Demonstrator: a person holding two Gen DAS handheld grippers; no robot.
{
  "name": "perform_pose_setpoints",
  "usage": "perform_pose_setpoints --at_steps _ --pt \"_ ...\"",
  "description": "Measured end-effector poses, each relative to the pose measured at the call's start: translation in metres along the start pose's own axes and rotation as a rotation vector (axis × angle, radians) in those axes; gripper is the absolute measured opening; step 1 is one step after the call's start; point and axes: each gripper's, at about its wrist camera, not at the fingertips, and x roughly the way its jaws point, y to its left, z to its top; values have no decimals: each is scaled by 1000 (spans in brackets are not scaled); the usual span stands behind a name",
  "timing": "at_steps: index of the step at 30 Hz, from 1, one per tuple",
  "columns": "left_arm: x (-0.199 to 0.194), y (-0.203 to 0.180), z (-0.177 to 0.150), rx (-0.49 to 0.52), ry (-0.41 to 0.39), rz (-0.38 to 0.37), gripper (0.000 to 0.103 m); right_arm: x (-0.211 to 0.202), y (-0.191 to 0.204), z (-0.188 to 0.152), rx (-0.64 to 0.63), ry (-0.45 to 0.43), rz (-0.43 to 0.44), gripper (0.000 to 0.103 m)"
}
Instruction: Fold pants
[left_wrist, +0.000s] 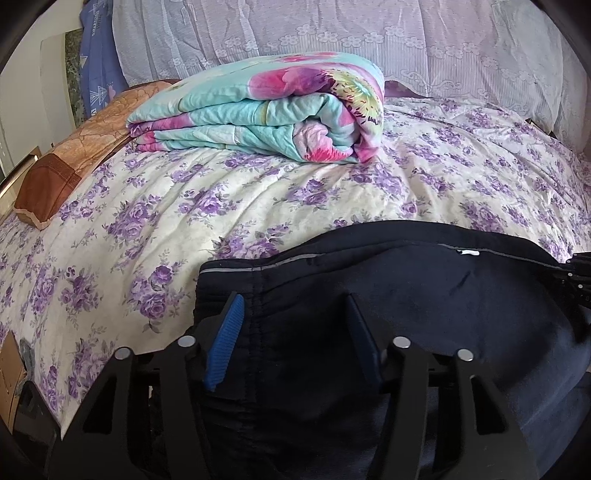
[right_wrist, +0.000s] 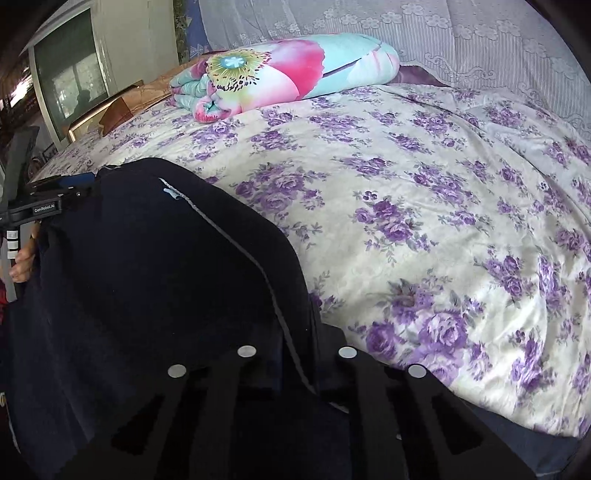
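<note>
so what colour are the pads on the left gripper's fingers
Blue, ribbed pads, clearest in the left wrist view, against the dark navy pants.

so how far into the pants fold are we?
Early. Done: both grippers are at the waistband end of the dark navy pants. In hand: left gripper straddles bunched fabric; right gripper is shut on the waistband edge. Left: no fold is visible yet on the purple-flowered bedspread.

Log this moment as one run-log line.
stage: grasping waistband | left gripper: around dark navy fabric pants | right gripper: shut on pants | surface: purple-floral bedspread | fold: not started
</note>
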Motion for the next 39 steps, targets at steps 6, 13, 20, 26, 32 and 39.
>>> perform_pose_setpoints --at_steps 6,13,20,26,32,39 --pt "-1 2 0 -3 -6 -15 36 -53 27 1 9 -120 -43 8" --pt "-11 7 -2 -25 -25 -39 38 -121 98 -18 -124 -198 -102 8" --pt "-56 25 -24 -137 -67 -90 60 -155 162 -75 -175 -225 -91 8" --pt "-97 26 -47 -202 -27 -239 64 -161 176 -104 -161 -236 -80 8" --pt "-113 -2 -38 -148 35 -218 70 -161 186 -122 -171 -273 -100 8" --pt "-101 -26 -18 -171 178 -220 81 -160 226 -162 -309 -299 -185 8"
